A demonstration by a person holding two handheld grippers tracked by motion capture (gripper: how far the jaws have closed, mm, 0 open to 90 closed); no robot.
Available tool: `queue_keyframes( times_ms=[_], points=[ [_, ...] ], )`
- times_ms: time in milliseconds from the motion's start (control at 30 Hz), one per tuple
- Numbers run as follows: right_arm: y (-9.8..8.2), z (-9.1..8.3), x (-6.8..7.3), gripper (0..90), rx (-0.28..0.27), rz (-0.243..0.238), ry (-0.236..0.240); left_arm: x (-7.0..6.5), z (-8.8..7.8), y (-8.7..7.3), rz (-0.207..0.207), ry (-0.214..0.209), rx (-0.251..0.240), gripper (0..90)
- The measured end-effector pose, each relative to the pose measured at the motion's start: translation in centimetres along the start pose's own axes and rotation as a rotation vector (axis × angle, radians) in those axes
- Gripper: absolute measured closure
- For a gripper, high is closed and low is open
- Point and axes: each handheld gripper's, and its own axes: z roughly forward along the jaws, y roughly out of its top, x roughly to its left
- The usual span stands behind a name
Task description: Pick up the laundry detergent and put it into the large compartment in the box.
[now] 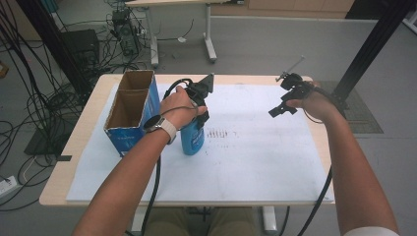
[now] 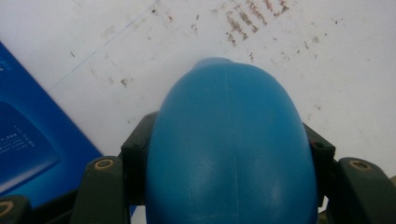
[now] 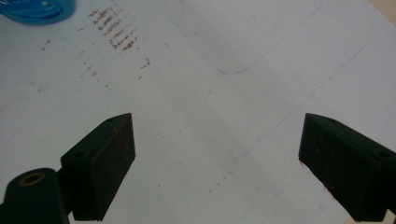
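Blue bottle (image 1: 192,137) clenched upright in left claw (image 1: 199,115), right claw (image 1: 282,109) raised, released.

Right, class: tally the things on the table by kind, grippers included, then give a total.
Blue bottle: 1, clamped in the left gripper
Open cardboard box: 1
White sheet: 1
Grippers: 2, the left one and the open right gripper
Total: 5
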Motion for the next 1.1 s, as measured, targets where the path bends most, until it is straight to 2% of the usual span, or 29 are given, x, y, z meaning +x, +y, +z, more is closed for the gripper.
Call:
queue_keyframes(
  times_ms=[1100],
  points=[
    [0.15,-0.13,0.01,10.9,0.003,-0.004,-0.005,-0.13,0.00,-0.03,-0.003,0.004,-0.001,39.0]
  ],
)
